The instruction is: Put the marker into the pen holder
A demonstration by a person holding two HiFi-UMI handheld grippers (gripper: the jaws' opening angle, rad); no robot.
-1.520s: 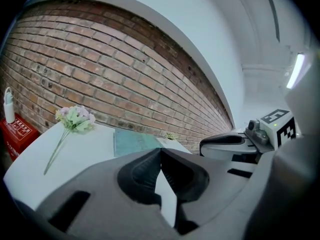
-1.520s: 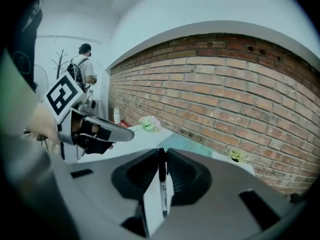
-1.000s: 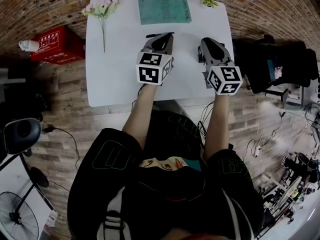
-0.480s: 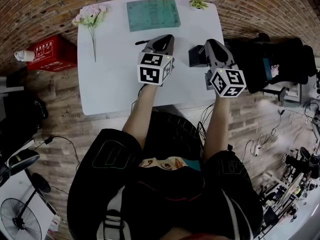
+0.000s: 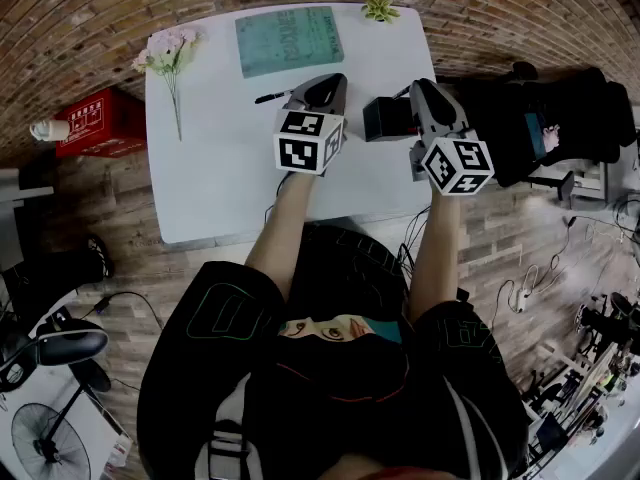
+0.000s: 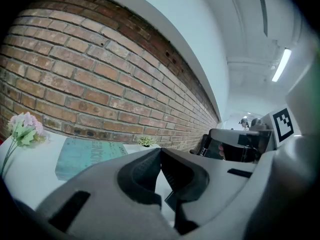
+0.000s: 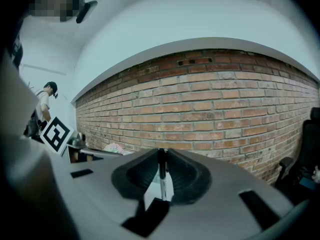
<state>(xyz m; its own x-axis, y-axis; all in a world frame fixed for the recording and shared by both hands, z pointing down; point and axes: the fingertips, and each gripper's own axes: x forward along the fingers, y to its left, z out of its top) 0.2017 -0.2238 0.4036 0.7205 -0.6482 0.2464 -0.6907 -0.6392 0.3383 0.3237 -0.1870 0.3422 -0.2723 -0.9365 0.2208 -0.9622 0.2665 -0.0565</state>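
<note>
Possibly the marker (image 7: 161,180), pinched thinly in the closed right gripper (image 7: 161,152), tilts and misses the holder (image 5: 383,120); left gripper (image 6: 159,152) is closed on nothing

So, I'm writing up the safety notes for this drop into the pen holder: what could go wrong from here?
1. The right tool pinches the marker only at its jaw tips, near the marker's top end, so it might swing or slip.
2. The pen holder stands close beside that tool; a bump could tip it.
3. A second marker lies loose by the shut left tool and could get knocked.
</note>
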